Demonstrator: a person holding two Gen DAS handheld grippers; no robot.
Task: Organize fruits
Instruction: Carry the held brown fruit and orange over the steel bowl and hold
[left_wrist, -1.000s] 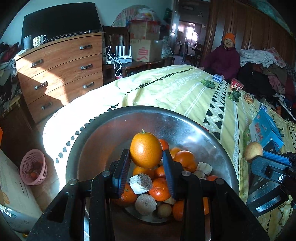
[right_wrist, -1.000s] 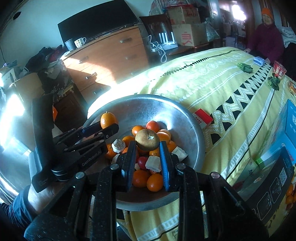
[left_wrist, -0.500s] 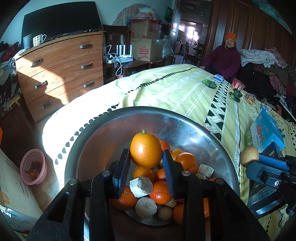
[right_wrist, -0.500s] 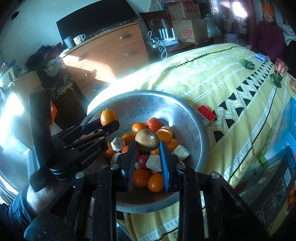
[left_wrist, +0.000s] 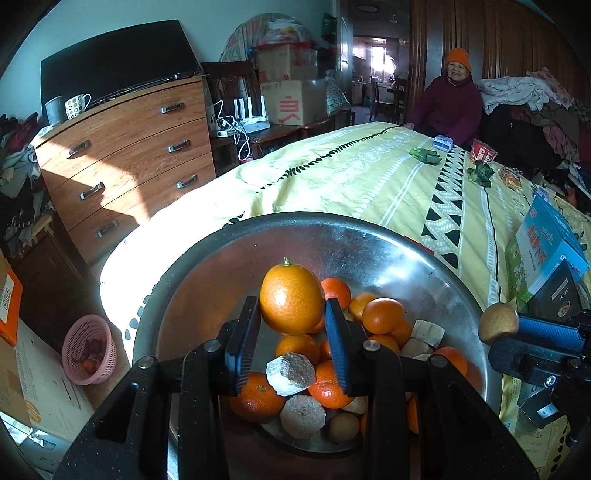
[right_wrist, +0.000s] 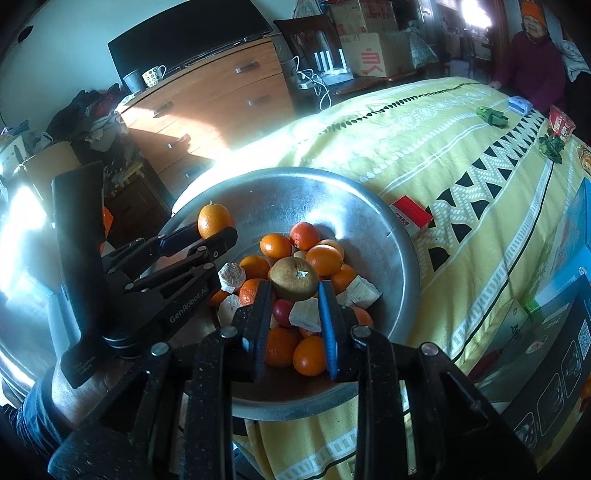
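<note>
A large steel basin sits at the near edge of a yellow bedspread and holds several oranges and pale chunks. My left gripper is shut on an orange, held above the basin's near side; both also show in the right wrist view, orange. My right gripper is shut on a brownish round fruit above the pile; the fruit also shows at the right of the left wrist view. The basin shows in the right wrist view.
A wooden dresser stands far left, a pink basket on the floor. Blue and green boxes and a dark box lie right of the basin. A red packet lies by the basin's rim. A person sits beyond the bed.
Both grippers keep their fruit. The right gripper has drifted slightly left and lower in the left wrist view; the basin sits a little higher in the right wrist view.
</note>
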